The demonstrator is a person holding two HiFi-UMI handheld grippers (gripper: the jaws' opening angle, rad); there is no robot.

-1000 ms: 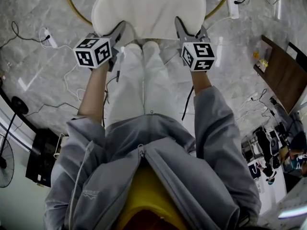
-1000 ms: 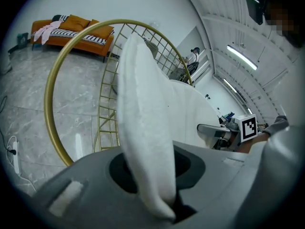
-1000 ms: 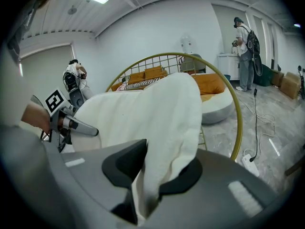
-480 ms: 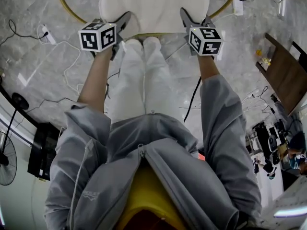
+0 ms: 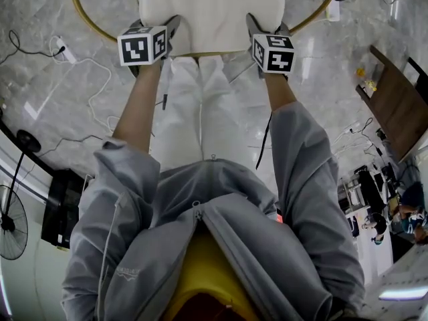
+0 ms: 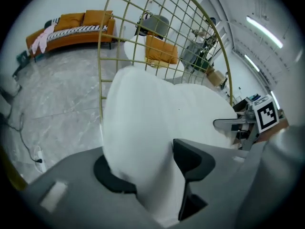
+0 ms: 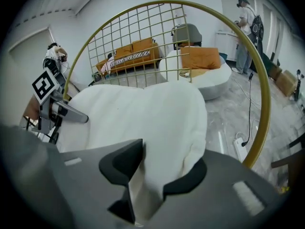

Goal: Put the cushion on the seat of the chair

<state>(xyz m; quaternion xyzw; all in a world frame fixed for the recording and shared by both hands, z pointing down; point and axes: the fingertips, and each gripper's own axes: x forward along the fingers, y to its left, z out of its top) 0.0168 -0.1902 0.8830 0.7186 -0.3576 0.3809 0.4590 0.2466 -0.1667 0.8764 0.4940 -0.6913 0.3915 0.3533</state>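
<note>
**As the jaws part, the cushion lies in the chair**

While the person stands over the chair [image 7: 256, 149], the white cushion [image 5: 210, 12] lies inside its gold hoop, with its far edge towards the wire-grid back. Its near edge is towards the person's white trousers [image 5: 199, 112]. Whether it rests fully on the seat cannot be told, since the cushion covers the seat.

The left gripper [image 5: 160, 27] is at the cushion's near-left corner. Its jaws are opening and stand wide, and the thick edge of the cushion bulges between the dark pads [image 6: 114, 178] without being squeezed. The right gripper [image 5: 264, 27] is at the near-right corner. Its jaws are opening too (only a little so far), and a narrow fold of the cushion is pinched between the pads [image 7: 121, 163].

Both grippers point steeply down, level with each other and well apart, one on each side of the cushion. Below them is the grey marble floor [image 5: 67, 105], with white cables trailing across it to the left. An orange sofa [image 6: 71, 25] stands far behind the chair.
</note>
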